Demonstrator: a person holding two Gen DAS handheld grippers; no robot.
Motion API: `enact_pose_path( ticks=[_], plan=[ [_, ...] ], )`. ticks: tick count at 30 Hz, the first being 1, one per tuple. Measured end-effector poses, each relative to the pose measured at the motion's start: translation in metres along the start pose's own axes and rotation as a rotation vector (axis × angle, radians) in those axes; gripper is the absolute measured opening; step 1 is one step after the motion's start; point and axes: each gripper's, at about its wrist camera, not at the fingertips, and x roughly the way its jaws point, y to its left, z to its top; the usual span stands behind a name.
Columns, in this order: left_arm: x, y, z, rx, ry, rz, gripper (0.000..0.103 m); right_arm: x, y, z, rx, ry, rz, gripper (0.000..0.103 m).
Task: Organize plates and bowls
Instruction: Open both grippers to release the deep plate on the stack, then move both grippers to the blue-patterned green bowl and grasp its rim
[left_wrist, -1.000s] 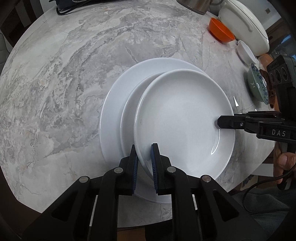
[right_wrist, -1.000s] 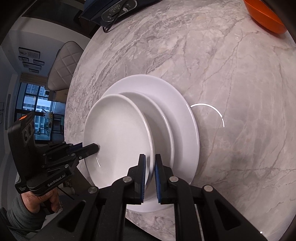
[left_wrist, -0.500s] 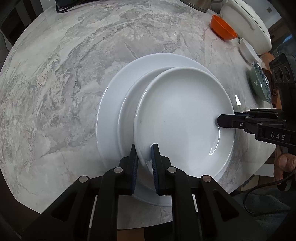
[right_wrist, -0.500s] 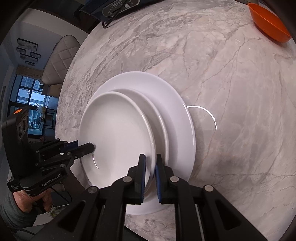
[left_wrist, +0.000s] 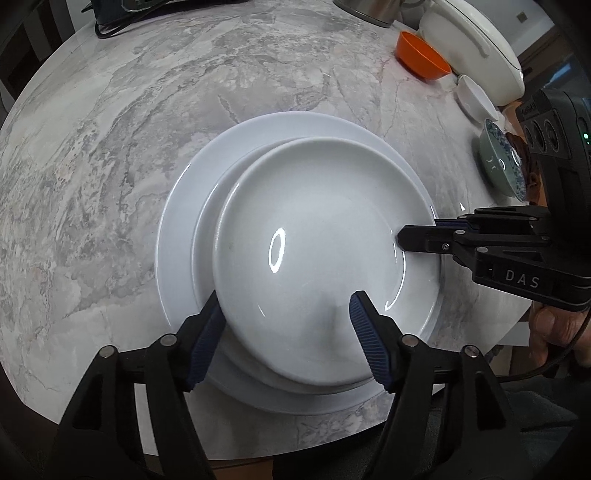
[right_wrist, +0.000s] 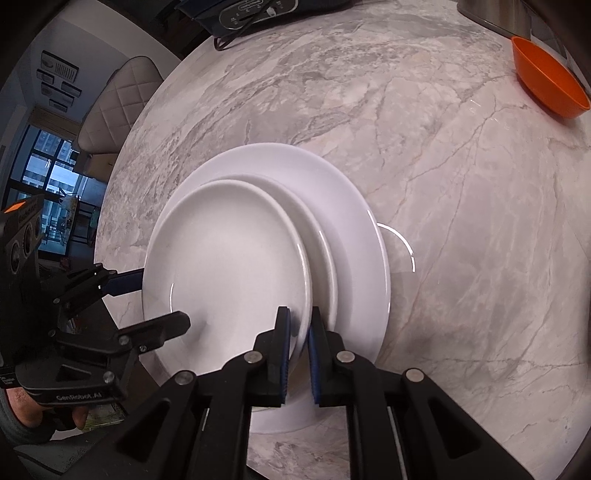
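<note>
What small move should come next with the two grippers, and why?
Probably open the right gripper and draw it back. The left gripper has just opened off the small plate, which sits on the large plate, so only the right one grips its rim.

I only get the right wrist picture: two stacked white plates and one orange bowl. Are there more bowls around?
Observer: Yes. The left wrist view shows a small white bowl just beside the orange bowl.
Operator: Any others?
Observer: A green patterned bowl, next in the row after the white one.
Operator: Anything bigger over there?
Observer: A large white lidded dish stands right behind the orange bowl.
</note>
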Motion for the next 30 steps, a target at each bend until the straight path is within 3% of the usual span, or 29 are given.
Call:
enact_pose_path(
  ticks=[7,8,12,20,22,23,25,28,30],
  plan=[
    [-0.014,0.004,0.000,0.002,-0.022,-0.012,0.077,0.001,0.002,-0.001,0.006,-0.013,-0.017,0.010],
    [-0.018,0.005,0.000,0.003,-0.029,-0.011,0.081,0.000,0.003,-0.001,0.007,-0.017,-0.021,0.012],
    [-0.038,0.009,0.000,-0.002,-0.064,-0.021,0.082,0.000,0.005,-0.001,0.009,-0.030,-0.034,0.018],
    [-0.073,0.012,0.010,-0.054,-0.161,-0.054,0.082,-0.018,0.020,-0.001,-0.036,-0.092,-0.054,0.061],
    [-0.079,0.004,0.013,-0.055,-0.176,-0.074,0.089,-0.028,0.020,-0.004,-0.036,-0.116,-0.046,0.067],
    [-0.081,-0.002,0.014,-0.047,-0.179,-0.086,0.098,-0.035,0.019,-0.007,-0.029,-0.133,-0.037,0.069],
    [-0.084,-0.019,0.018,-0.025,-0.201,-0.094,0.102,-0.052,0.013,-0.014,-0.003,-0.168,-0.009,0.078],
    [-0.104,-0.045,0.020,-0.038,-0.371,-0.137,0.102,-0.083,-0.007,-0.025,0.042,-0.227,0.032,0.082],
    [-0.110,-0.060,0.028,-0.085,-0.421,-0.192,0.102,-0.107,-0.029,-0.033,0.093,-0.266,0.063,0.082]
  ],
)
